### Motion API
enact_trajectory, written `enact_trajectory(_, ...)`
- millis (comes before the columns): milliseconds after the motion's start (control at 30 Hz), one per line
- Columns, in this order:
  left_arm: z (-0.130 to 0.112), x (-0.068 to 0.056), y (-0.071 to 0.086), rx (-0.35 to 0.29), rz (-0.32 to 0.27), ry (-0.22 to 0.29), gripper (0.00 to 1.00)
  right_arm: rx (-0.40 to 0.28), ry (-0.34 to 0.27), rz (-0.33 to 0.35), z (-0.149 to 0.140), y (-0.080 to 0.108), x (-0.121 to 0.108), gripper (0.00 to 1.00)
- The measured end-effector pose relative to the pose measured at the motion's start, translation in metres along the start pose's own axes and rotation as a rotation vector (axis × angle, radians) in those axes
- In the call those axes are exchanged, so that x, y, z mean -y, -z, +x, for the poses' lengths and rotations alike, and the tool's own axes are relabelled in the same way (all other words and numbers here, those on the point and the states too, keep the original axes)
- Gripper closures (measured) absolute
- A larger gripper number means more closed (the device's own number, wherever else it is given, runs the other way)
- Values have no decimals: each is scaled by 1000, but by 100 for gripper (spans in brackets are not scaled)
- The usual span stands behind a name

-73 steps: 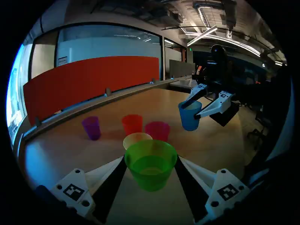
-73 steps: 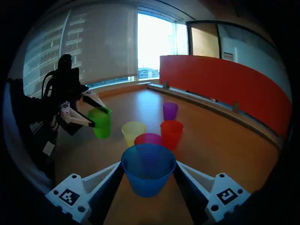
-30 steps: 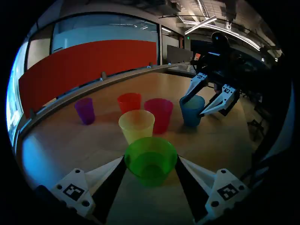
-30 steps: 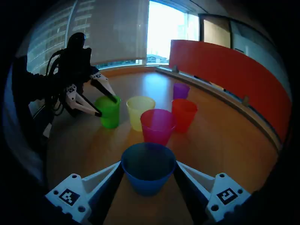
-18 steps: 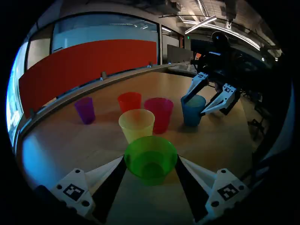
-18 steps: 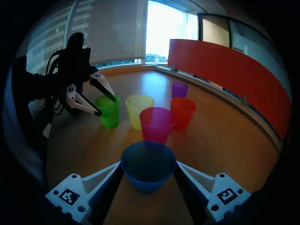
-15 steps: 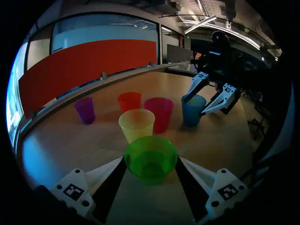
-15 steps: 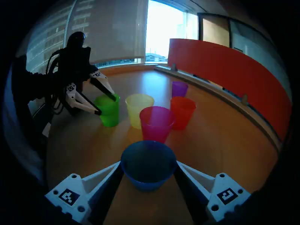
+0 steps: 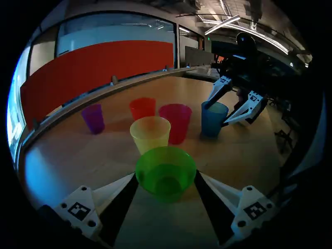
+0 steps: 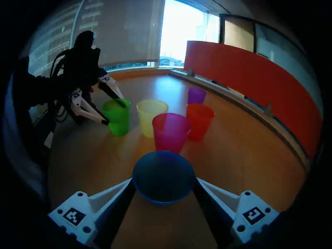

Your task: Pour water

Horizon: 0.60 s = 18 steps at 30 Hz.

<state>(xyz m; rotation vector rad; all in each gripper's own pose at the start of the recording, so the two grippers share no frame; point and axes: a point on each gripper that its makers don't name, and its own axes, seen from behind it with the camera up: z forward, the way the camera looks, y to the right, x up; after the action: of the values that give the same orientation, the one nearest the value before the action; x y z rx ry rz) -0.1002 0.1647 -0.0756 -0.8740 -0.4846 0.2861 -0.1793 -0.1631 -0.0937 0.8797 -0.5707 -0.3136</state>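
Between the fingers of your left gripper [image 9: 166, 182], you are clamping the green cup [image 9: 166, 168] from both sides, with the yellow cup [image 9: 150, 133] standing just past their tips. Your right gripper [image 10: 164, 184] is likewise gripping the blue cup [image 10: 164, 174], with the pink cup [image 10: 170, 130] just ahead.

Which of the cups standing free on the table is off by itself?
The purple cup, nearest the red divider; the yellow cup, pink cup and orange cup stand bunched together.
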Motion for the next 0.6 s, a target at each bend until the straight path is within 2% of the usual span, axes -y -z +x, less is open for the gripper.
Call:
enact_trajectory(200,-1,1,2,6,3,8,6,1,-13,1,-2,1,0,1)
enact_trajectory(600,-10,5,16,21,28,2,6,1,-18,-17,-10,15,-1,1)
